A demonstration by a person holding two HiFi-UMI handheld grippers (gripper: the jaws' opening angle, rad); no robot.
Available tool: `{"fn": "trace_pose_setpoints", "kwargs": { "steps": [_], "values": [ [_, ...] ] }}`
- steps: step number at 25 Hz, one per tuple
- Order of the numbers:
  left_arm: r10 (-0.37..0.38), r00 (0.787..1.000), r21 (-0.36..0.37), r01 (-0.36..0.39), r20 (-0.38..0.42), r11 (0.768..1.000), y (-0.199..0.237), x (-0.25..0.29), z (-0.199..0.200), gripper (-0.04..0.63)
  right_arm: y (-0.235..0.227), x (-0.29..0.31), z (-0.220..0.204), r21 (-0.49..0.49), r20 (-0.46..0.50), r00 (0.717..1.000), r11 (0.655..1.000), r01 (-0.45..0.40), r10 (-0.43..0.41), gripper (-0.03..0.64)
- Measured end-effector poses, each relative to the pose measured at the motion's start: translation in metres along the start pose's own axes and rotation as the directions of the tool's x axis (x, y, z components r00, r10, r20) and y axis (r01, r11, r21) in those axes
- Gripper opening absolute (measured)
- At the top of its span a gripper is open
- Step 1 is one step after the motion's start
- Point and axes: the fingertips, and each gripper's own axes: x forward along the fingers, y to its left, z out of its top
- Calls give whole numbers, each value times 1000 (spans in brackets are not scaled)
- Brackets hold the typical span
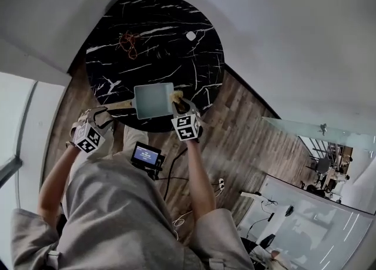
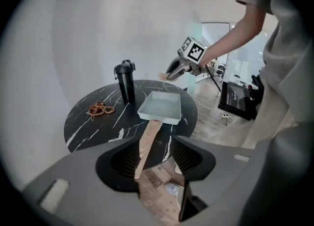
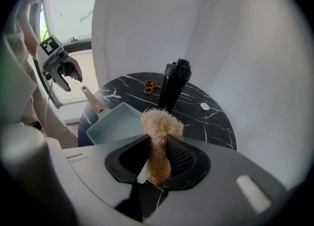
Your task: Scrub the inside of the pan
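Observation:
A pale blue square pan (image 1: 154,100) with a wooden handle (image 1: 120,105) sits at the near edge of the round black marble table (image 1: 111,25). My right gripper (image 3: 158,151) is shut on a tan loofah scrubber (image 3: 161,124), which it holds just above the pan's right rim (image 1: 176,95). My left gripper (image 2: 153,158) is open, with nothing pressed between its pads. In the left gripper view the handle (image 2: 146,139) points toward the gap between the jaws. From the right gripper view, the left gripper (image 3: 68,75) hangs above and apart from the handle (image 3: 92,99).
A black bottle (image 2: 125,80) stands behind the pan. A brown beaded string (image 1: 128,43) and a small white item (image 1: 191,36) lie further back on the table. On the wooden floor by my legs stands a device with a lit screen (image 1: 147,156), trailing cables.

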Motion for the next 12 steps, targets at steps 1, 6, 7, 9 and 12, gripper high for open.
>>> {"fn": "trace_pose_setpoints", "kwargs": {
  "steps": [1,6,7,9,12],
  "values": [
    [1,1000,10,0,-16,1000,-3,4,-3,187,2,8,-4,-20,-16,1000,1000,-11,11,117],
    [21,998,4,-21,-56,1000,6,17,0,196,7,50,-9,-187,-108,993,980,-65,46,124],
    [23,998,4,-23,-65,1000,7,21,-1,196,9,57,-10,-233,-130,990,969,-76,46,126],
    [24,996,11,-23,-82,1000,8,28,-2,198,11,70,-11,-311,-173,984,946,-96,44,126],
    [29,995,33,-26,-100,999,8,37,-5,201,16,88,-15,-356,-232,971,925,-136,53,124]
  ]
}}
